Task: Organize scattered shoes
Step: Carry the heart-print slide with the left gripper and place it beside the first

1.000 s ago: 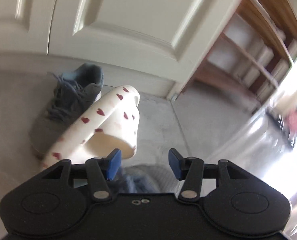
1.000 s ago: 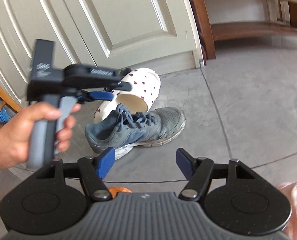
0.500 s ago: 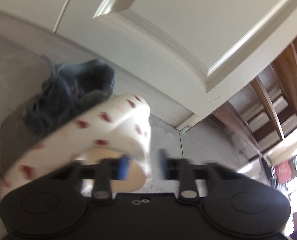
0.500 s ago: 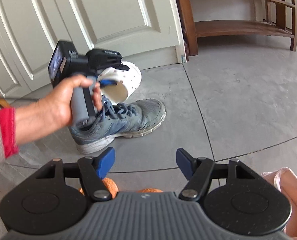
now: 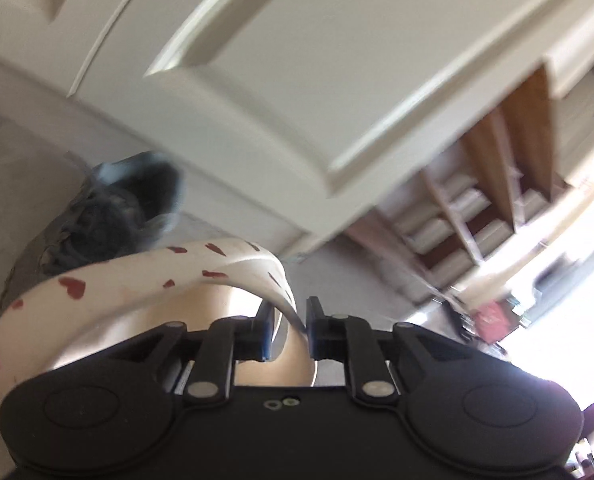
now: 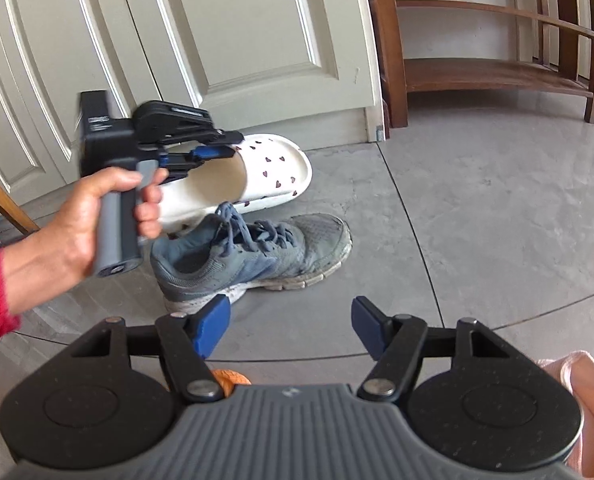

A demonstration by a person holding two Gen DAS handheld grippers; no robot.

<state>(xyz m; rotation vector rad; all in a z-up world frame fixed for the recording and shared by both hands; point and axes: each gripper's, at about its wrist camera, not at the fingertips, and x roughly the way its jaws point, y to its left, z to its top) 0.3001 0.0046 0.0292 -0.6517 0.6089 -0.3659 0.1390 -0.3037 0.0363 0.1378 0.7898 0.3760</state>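
A white slipper with small red hearts (image 6: pixel 273 168) hangs just above the grey floor, its strap (image 5: pixel 137 280) pinched by my left gripper (image 5: pixel 289 328), which is shut on the strap's edge. In the right wrist view a hand holds that left gripper (image 6: pixel 213 154) at the slipper's heel end. Under the slipper lies a grey-blue laced sneaker (image 6: pixel 253 256), also at the left of the left wrist view as the sneaker (image 5: pixel 109 216). My right gripper (image 6: pixel 291 328) hovers open, nearer than the sneaker, with nothing between its fingers.
White panelled doors (image 6: pixel 225 32) stand behind the shoes. A brown wooden shoe rack (image 6: pixel 493 72) with bare shelves stands at the right of the doors. Something orange (image 6: pixel 227 380) and a pink cloth (image 6: pixel 585 396) lie near my right gripper. A wooden chair leg (image 6: pixel 1 204) is at the far left.
My left gripper has closed on the slipper's strap and lifted and tilted the slipper. The right gripper's view has swung slightly, bringing more of the rack into sight; its jaws are as before.
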